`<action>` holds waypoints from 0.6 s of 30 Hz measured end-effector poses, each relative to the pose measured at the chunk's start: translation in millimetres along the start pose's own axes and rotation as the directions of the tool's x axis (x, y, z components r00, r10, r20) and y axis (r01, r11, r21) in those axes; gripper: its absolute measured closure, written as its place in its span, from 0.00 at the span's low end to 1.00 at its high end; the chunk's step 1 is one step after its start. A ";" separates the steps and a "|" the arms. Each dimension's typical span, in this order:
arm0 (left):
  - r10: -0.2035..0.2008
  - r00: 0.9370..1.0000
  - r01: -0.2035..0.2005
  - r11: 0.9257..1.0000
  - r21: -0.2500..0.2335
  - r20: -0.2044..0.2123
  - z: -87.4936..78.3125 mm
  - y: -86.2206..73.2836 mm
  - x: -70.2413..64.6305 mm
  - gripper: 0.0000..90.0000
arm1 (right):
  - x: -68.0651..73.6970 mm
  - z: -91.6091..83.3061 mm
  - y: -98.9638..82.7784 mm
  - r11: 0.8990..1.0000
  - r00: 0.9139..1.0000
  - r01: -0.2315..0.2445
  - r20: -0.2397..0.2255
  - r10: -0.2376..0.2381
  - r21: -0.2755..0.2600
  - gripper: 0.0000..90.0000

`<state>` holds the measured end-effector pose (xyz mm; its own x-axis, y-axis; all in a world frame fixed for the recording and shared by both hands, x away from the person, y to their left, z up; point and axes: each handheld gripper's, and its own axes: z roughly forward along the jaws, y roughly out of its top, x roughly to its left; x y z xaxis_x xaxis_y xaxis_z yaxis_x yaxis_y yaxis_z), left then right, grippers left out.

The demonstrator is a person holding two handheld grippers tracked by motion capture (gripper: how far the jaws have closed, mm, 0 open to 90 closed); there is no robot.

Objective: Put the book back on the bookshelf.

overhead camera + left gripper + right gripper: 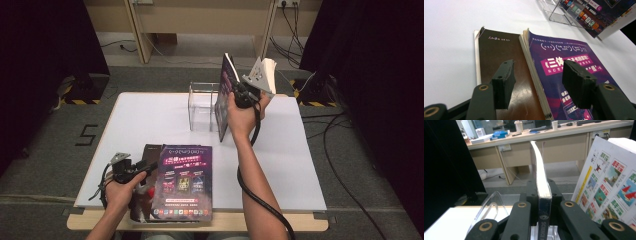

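Note:
My right gripper (234,91) (543,195) is shut on the spine of a purple book (224,95) (541,177), holding it upright at the right end of a clear acrylic rack (202,107) (486,207). That book (596,15) also appears far off in the left gripper view, its lower end by the rack (554,12). My left gripper (149,167) (539,72) hovers open over two books lying flat near the front edge: a purple one (185,182) (554,57) overlapping a brown one (148,150) (496,50).
The white table (150,115) has bare room on its left and right sides. A white-covered book with coloured pictures (609,182) stands just right of the held book. Cables and desk legs lie on the floor beyond the table.

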<state>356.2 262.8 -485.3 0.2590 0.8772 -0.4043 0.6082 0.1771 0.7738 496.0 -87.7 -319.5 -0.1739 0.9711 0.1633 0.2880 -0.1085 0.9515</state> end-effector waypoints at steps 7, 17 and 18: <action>0.001 1.000 -0.001 1.000 0.002 0.002 0.3 -0.4 -0.6 0.47 | -7.9 -7.6 4.5 0.996 0.999 0.031 0.019 -0.033 0.078 0.89; 0.003 1.000 -0.003 1.000 -0.007 0.005 -1.2 0.3 -1.6 0.47 | -19.0 -12.2 18.2 0.991 1.000 0.021 0.010 -0.022 0.129 0.84; 0.004 1.000 -0.004 1.000 -0.011 0.006 -1.9 0.6 -1.5 0.47 | -19.7 -12.8 18.6 0.992 1.000 0.013 0.009 -0.014 0.126 0.84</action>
<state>354.7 262.5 -483.3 0.2663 0.8750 -0.4043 0.5988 0.1786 0.7807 492.8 -111.6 -301.7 -0.1700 0.9744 0.1474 0.4021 -0.0680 0.9131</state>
